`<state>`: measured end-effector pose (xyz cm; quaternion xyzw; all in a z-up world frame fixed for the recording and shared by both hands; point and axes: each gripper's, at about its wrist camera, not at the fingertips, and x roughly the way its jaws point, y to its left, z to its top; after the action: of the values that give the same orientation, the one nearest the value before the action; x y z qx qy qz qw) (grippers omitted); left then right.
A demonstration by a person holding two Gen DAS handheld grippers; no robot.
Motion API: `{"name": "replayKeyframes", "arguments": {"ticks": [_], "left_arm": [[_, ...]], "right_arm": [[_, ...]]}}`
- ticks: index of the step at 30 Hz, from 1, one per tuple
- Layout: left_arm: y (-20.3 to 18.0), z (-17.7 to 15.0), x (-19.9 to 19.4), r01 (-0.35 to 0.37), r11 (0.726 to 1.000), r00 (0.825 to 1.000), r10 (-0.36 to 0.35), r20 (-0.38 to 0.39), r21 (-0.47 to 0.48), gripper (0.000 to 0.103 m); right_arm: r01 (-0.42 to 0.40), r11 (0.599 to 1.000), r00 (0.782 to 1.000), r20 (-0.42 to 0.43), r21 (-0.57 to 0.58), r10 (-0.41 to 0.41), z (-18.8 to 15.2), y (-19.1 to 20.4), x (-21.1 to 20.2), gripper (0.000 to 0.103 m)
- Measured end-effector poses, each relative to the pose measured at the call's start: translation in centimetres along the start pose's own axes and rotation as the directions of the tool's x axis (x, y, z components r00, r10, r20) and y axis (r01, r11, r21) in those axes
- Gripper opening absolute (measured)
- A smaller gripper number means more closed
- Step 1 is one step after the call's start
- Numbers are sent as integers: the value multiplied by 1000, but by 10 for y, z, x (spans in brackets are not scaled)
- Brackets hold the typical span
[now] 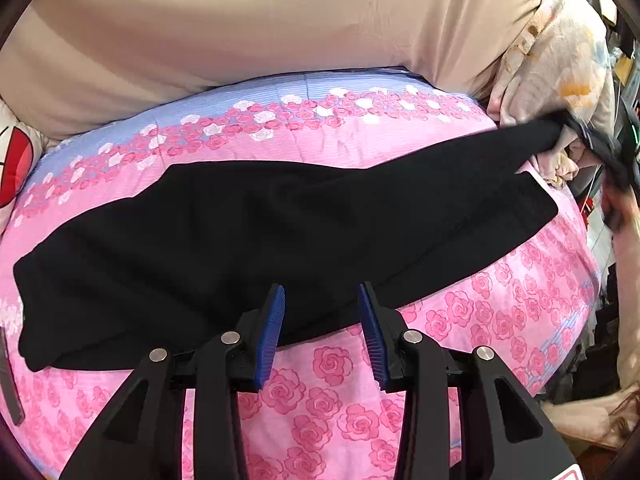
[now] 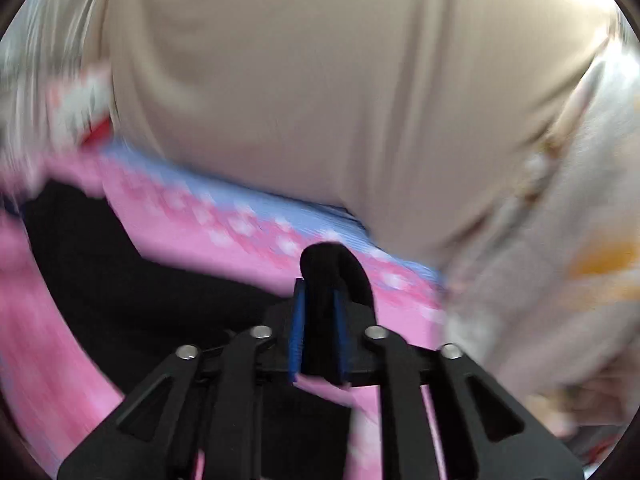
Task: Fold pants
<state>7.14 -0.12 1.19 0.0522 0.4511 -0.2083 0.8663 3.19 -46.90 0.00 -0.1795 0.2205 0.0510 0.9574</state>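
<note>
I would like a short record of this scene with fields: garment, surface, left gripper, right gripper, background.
garment: black pants, lying lengthwise across the bed, one end lifted
surface: pink rose-print bedsheet with a blue band at the far edge
left gripper: left gripper open, at the near edge of the pants, gripping nothing
right gripper: right gripper shut on a bunch of the black fabric; view blurred
background: beige quilt behind, floral cloth at the right

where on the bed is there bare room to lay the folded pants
Bare pink rose bedsheet lies between the pants and the left gripper, and in the strip between pants and beige blanket. Crowded at the right, by the heaped floral fabric.
</note>
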Motion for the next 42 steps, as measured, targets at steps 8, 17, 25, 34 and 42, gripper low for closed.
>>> {"name": "replayKeyframes", "arguments": {"ticks": [8, 17, 25, 34, 42], "left_arm": [[-4, 23, 23, 40, 999, 999, -40, -23, 2, 37], [2, 25, 10, 63, 994, 997, -59, 46, -90, 52], [120, -29, -15, -236, 920, 971, 236, -37, -312, 53], [266, -102, -41, -259, 651, 952, 299, -73, -713, 53], [319, -127, -31, -34, 542, 994, 104, 26, -840, 59]], "right_arm": [[123, 954, 947, -321, 274, -29, -126, -18, -45, 73], [20, 912, 921, -363, 409, 142, -75, -27, 70, 38], [97, 948, 959, -282, 304, -7, -33, -33, 62, 11], [316, 842, 929, -321, 437, -183, -66, -21, 32, 69], [192, 845, 975, -196, 499, -105, -29, 65, 9, 74]]}}
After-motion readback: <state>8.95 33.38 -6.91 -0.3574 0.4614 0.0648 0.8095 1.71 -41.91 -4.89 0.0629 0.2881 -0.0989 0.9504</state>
